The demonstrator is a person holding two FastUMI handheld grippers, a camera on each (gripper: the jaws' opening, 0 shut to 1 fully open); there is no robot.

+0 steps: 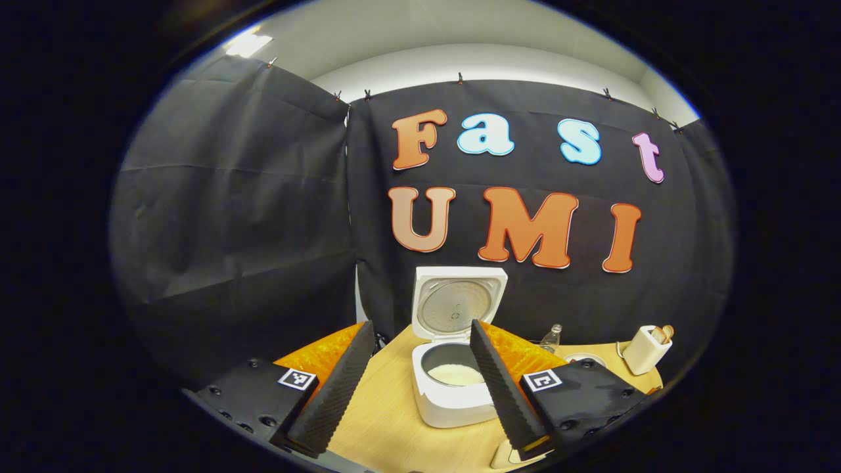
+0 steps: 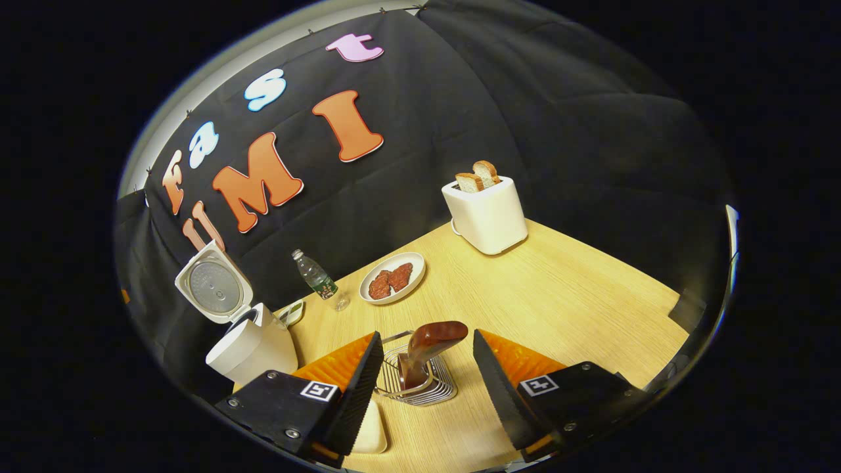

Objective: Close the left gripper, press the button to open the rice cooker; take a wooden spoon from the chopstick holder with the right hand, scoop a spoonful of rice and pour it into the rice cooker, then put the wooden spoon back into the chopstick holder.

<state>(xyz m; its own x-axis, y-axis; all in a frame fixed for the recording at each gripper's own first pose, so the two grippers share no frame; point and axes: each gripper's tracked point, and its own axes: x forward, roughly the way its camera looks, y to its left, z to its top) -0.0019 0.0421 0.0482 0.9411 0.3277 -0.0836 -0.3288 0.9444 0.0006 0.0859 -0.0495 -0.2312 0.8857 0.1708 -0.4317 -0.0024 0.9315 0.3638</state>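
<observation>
The right gripper (image 2: 426,374) stands with its fingers spread wide and nothing between them, poised over the chopstick holder (image 2: 415,381), a wire-ring rack on the wooden table (image 2: 558,295). The wooden spoon (image 2: 427,345) stands in that rack, its dark, glossy end projecting upward and tilting toward the right finger; it lies between the fingers, touched by neither. By its look the spoon is rigid and light, and its polished surface is probably slick, so a firm pinch across the thick upper part, above the wires, seems the safest hold. The wire rack looks light too and may shift or lift if the spoon drags on the way out or in. A pale dish (image 2: 369,430) sits just beside the rack under the left finger; its contents cannot be told.

The left gripper (image 1: 415,387) is likewise open and empty, framing the rice cooker (image 1: 453,387). Its lid (image 1: 458,305) stands upright and its inner pot holds a shallow layer of white rice (image 1: 454,374), so the opening step appears done.

Farther out on the table:
- a plate (image 2: 392,278) holding two reddish pieces
- a small clear bottle (image 2: 318,278)
- a toaster (image 2: 486,213) with two bread slices (image 2: 478,176) in its slots
</observation>
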